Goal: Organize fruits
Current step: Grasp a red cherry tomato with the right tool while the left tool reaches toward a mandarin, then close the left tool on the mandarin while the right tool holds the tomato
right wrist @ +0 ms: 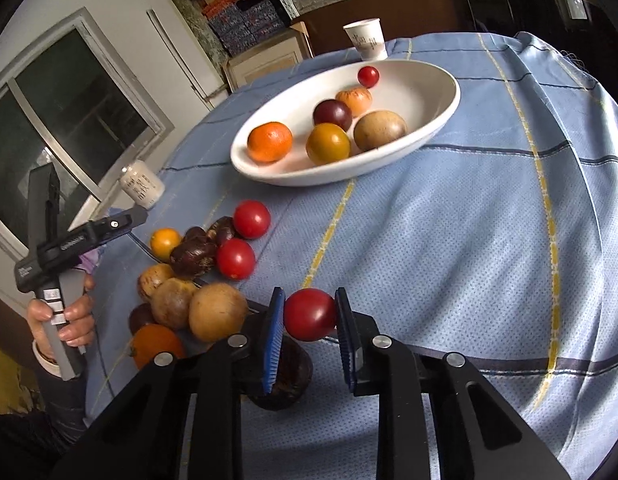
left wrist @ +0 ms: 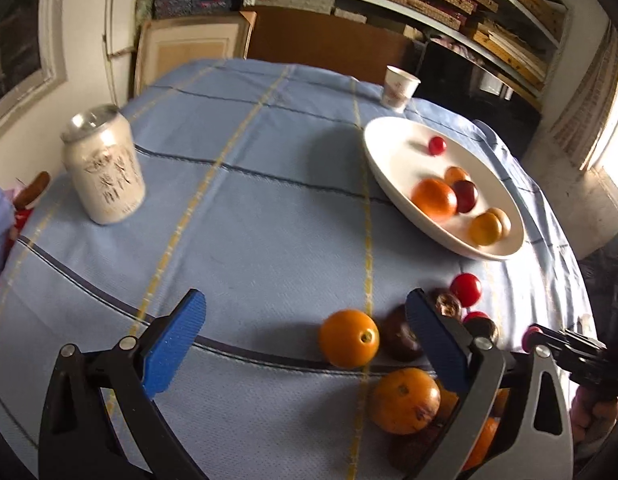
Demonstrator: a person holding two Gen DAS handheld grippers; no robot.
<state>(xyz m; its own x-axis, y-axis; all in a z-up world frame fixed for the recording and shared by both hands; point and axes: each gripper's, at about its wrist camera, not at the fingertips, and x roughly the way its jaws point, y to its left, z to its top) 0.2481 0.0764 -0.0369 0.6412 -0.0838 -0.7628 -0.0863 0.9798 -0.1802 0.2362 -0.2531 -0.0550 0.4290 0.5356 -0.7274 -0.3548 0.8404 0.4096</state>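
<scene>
We had six fruits in the bowl (right wrist: 437, 120); right gripper (right wrist: 310, 314) clamped a tomato (right wrist: 309, 314), left gripper (left wrist: 305, 334) gaped, near-left pile (right wrist: 197, 280) remained.

In the left wrist view, the left tool's (left wrist: 305, 336) right finger hid part of a dark fruit (left wrist: 399, 340), and the fruits behind it were too covered to name. The can (left wrist: 105, 164) was blurred, its print unreadable. In the right wrist view, a dark object (right wrist: 285, 376) under the right tool (right wrist: 309, 316), perhaps a fruit, was largely hidden.
</scene>
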